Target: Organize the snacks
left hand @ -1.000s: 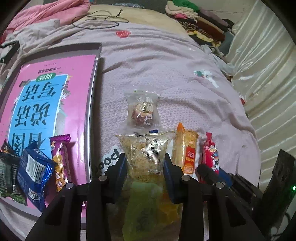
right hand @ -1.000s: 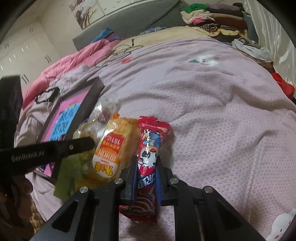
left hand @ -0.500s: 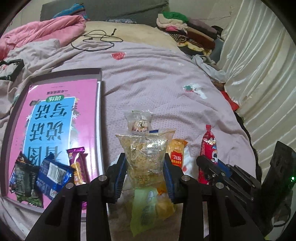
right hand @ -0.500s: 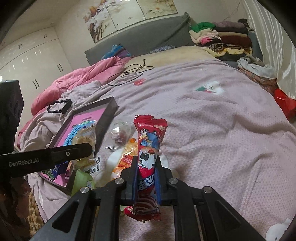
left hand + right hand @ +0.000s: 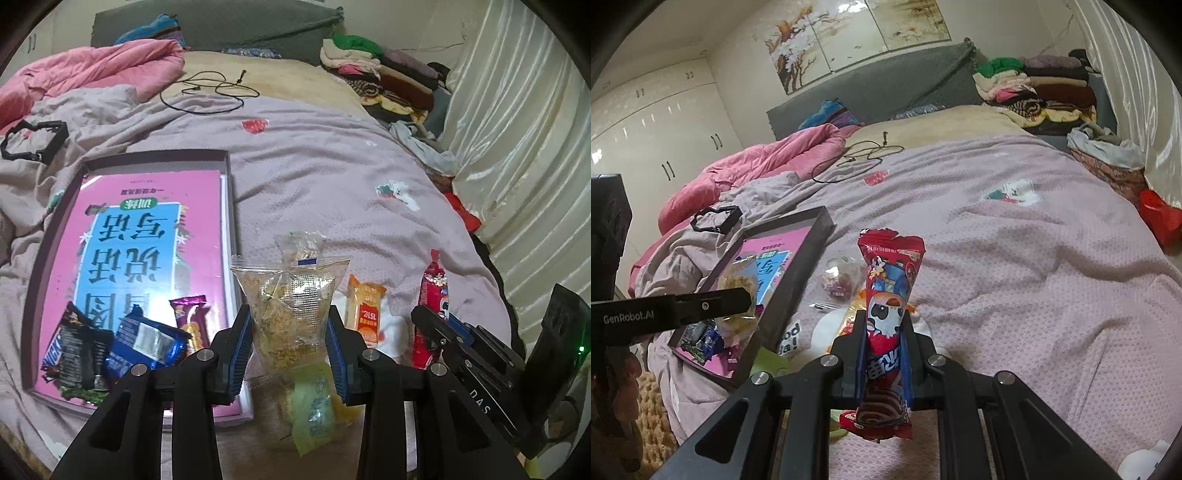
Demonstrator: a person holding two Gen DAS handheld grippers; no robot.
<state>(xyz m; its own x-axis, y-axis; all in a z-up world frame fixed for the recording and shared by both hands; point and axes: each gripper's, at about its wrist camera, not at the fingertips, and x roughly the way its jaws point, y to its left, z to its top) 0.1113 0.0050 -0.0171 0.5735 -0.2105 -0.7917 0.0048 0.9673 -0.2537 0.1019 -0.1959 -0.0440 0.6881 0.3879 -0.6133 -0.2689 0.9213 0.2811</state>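
Observation:
My left gripper (image 5: 290, 332) is shut on a clear bag of yellowish snack (image 5: 290, 306) and holds it above the bed. My right gripper (image 5: 885, 332) is shut on a red snack pack with a cartoon face (image 5: 888, 295), held upright above the bed; it also shows in the left wrist view (image 5: 430, 295). A dark tray (image 5: 226, 206) with a pink book (image 5: 147, 236) lies to the left and holds blue (image 5: 147, 339), black (image 5: 74, 347) and purple (image 5: 190, 321) snack packs. An orange pack (image 5: 364, 306), a clear candy bag (image 5: 299, 245) and a green pack (image 5: 312, 406) lie on the bed.
A pink quilt (image 5: 768, 162) and a black cable (image 5: 864, 158) lie far back on the purple bedspread (image 5: 1034, 258). Folded clothes (image 5: 1034, 85) are stacked at the far right. A black frame-shaped object (image 5: 33, 140) lies left of the tray. Curtains (image 5: 517, 147) hang at the right.
Both grippers have risen from the bed with their packs held. The red pack and the clear bag are now lifted clear of the pile of snacks.

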